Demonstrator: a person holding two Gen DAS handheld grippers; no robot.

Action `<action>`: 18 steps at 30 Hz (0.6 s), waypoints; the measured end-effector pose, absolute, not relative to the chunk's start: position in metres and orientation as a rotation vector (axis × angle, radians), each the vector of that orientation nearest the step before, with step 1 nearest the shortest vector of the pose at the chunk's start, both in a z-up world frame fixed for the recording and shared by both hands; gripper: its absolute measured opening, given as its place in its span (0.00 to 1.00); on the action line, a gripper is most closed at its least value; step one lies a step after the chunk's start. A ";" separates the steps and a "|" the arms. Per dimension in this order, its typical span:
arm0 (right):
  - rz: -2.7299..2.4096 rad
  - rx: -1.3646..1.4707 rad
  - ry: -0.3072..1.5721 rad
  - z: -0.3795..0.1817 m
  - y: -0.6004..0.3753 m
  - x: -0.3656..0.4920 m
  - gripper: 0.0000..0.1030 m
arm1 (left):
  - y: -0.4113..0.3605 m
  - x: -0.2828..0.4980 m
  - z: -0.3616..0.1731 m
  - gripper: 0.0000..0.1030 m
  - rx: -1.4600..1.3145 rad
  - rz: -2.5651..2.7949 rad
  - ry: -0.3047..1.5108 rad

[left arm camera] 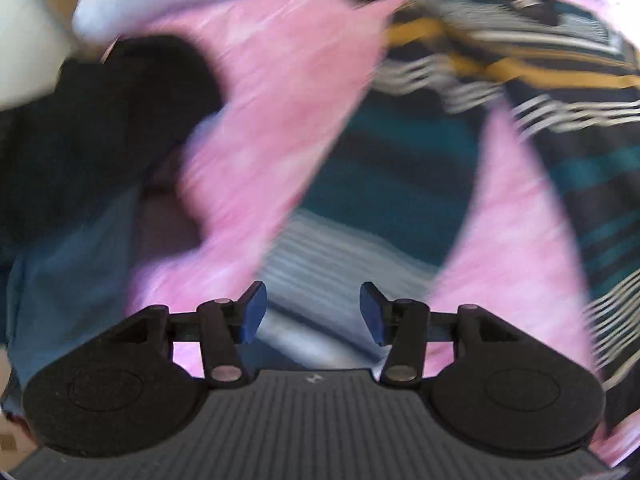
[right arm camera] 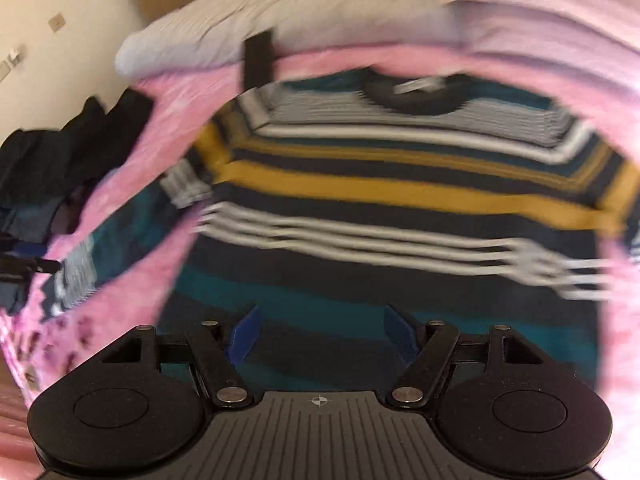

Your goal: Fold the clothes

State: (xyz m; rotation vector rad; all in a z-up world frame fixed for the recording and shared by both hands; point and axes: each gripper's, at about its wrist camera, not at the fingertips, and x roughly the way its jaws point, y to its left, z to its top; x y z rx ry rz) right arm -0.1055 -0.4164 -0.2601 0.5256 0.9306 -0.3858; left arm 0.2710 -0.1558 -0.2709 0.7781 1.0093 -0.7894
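Note:
A striped sweater (right arm camera: 400, 208) in navy, teal, mustard and white lies spread flat on a pink bedspread (right arm camera: 160, 128), collar at the far end. My right gripper (right arm camera: 320, 336) is open and empty just above the sweater's lower body. In the left wrist view my left gripper (left arm camera: 312, 312) is open and empty over a striped sleeve (left arm camera: 384, 184) that lies across the pink bedspread (left arm camera: 272, 120). Both views are blurred by motion.
A pile of dark and blue clothes (left arm camera: 80, 160) lies at the left, also in the right wrist view (right arm camera: 52, 168). A white pillow (right arm camera: 280, 24) sits beyond the collar. A black strap-like object (right arm camera: 258, 60) lies near the pillow. A cream wall (right arm camera: 60, 40) stands behind.

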 end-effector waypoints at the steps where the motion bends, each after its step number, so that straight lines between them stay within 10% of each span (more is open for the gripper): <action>1: -0.376 0.527 0.944 -0.263 -0.404 -0.089 0.69 | -0.141 0.286 -0.276 0.45 0.775 -0.775 1.026; 3: -0.357 0.530 0.972 -0.269 -0.380 -0.055 0.69 | -0.126 0.303 -0.289 0.44 0.726 -0.790 1.091; 8: -0.332 0.505 1.052 -0.275 -0.335 -0.012 0.69 | -0.101 0.328 -0.303 0.03 0.653 -0.860 1.156; 15: -0.503 0.541 1.148 -0.274 -0.326 -0.076 0.69 | -0.073 0.331 -0.278 0.03 0.734 -0.674 1.027; 18: -0.651 0.602 1.145 -0.273 -0.336 -0.141 0.69 | -0.065 0.305 -0.262 0.26 0.761 -0.670 0.980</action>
